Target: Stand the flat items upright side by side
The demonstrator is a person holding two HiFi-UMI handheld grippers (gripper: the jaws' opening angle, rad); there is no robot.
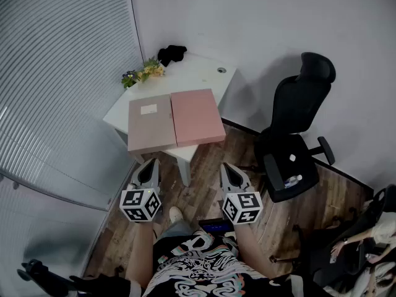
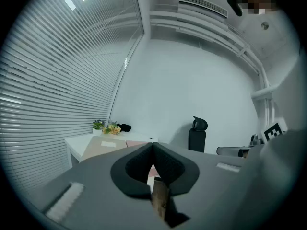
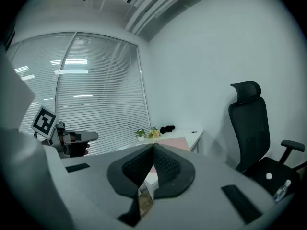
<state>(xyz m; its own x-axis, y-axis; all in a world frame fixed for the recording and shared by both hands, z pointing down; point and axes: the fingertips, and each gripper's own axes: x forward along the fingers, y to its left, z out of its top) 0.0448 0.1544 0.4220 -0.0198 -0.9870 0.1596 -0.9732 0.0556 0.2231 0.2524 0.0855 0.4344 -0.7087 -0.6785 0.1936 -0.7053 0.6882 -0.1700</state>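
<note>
Head view: left gripper (image 1: 147,164) and right gripper (image 1: 231,169) both pinched closed, empty. The tan folder (image 1: 151,124) and pink folder (image 1: 197,116) lie flat on the table (image 1: 199,74), beyond my fingers (image 1: 152,171). Approach step, I'd say; next I open and reach.

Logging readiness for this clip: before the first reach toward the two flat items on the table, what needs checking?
1. Left gripper empty: ok, jaws together on nothing.
2. Right gripper empty: ok, same.
3. Jaws opened for a grasp: not ok, both shut.
4. Beige item and pink item in view: ok, flat, side by side on the white table.
5. Standing room behind them: cannot tell; flowers and a black object sit at the far edge.
</note>
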